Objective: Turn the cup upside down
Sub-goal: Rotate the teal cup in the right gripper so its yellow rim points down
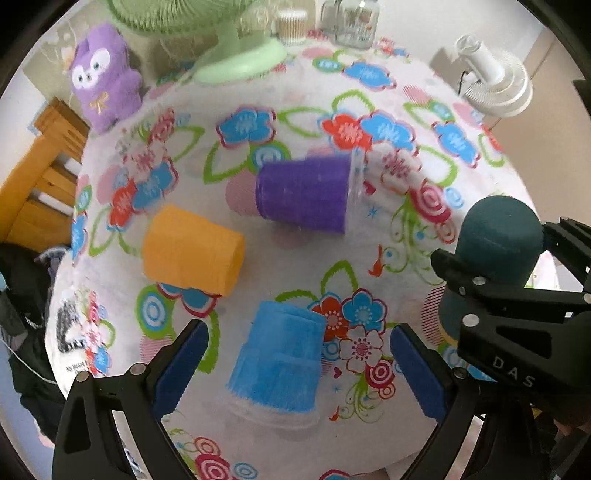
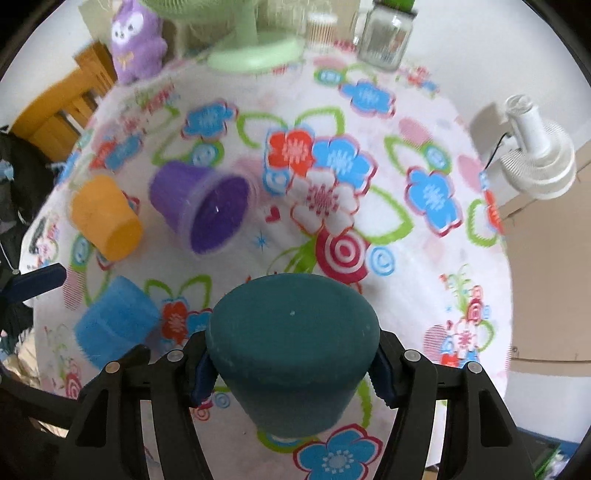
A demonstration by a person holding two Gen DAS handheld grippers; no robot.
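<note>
Teal cup [image 2: 291, 347] rim hidden, purple cup [image 2: 207, 210] blurred

A floral cloth [image 1: 295, 122] covers the bench, printed with blue, red and white flowers, green leaves and pink rings. At its far edge stands a green fan [image 1: 236, 59] on a round foot. Left of the fan sits a purple plush toy [image 1: 103, 77] with white eyes and a gold bow. Right of the fan's foot is a small ribbed tub [image 1: 291, 26], blurred, and just beside that a glass jar [image 1: 354, 24]; in the right wrist view the jar [image 2: 386, 37] has a green top. Off the bench to the right stands a white fan [image 1: 495, 81] with a dark cord. To the left is wooden furniture [image 1: 40, 177].
</note>
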